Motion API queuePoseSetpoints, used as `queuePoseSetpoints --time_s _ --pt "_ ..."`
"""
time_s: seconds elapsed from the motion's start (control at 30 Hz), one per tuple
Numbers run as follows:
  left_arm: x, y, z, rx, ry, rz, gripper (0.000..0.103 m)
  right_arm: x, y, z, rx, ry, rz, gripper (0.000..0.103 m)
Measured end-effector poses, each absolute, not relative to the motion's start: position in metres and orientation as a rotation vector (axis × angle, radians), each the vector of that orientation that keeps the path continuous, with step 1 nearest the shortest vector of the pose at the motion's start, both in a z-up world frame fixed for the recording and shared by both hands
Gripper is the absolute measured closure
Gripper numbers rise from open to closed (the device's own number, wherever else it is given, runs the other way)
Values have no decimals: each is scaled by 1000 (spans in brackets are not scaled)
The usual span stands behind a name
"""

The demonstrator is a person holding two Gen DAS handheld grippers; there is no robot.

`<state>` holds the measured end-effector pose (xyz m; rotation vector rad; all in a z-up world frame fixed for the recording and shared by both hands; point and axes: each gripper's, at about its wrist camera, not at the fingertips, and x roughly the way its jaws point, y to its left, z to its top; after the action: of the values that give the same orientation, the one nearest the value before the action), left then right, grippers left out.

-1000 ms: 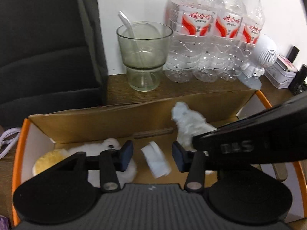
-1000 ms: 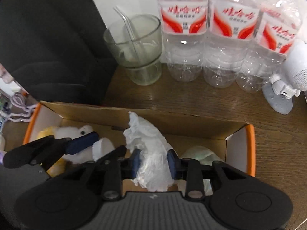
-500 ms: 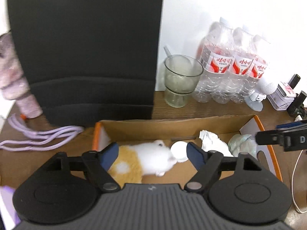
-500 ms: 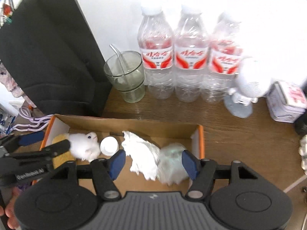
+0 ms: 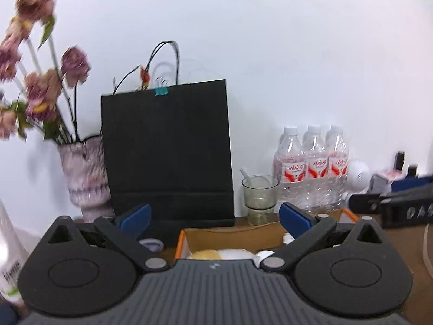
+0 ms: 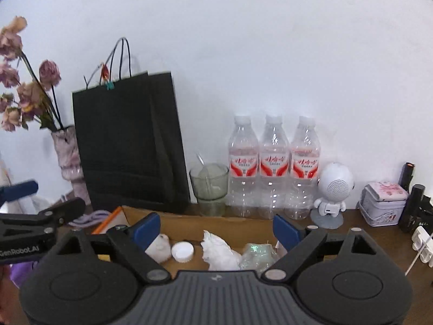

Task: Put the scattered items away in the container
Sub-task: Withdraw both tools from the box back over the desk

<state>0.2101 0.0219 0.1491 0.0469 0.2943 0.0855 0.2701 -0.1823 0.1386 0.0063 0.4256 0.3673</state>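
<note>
box [image 6: 216,223] long side runs left-right, bottom middle | both grippers [image 5: 215,218] [image 6: 216,228] wide apart, holding nothing | brown table [image 6: 365,233], white wall [image 6: 270,54]

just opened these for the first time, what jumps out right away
The tall black paper bag against the white wall dominates, with three clear red-labelled water bottles lined up to its right. In front, the open cardboard box holds crumpled white tissue and a white round cap.

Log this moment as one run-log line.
left gripper: open, empty | right gripper: open, empty | cardboard box: holds plush toy, white cap, crumpled tissue, plastic wrap
</note>
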Motion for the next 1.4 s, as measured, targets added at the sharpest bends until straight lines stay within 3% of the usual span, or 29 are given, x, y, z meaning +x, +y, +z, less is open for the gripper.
queuePoseSetpoints --time_s 0.5,0.63,1.03,1.17,1.4 --pt "97 3 158 -50 237 65 0 137 -191 163 -55 240 330 13" --pt "35 0 148 -40 258 48 0 65 -200 153 -82 242 330 2" --pt "-163 -12 50 -41 301 28 0 -141 -253 75 -140 166 414 0" --pt "-168 0 28 -67 393 43 0 -162 -271 59 -92 184 390 0" --pt "-129 3 30 -66 437 22 0 -118 -265 50 -62 320 398 0"
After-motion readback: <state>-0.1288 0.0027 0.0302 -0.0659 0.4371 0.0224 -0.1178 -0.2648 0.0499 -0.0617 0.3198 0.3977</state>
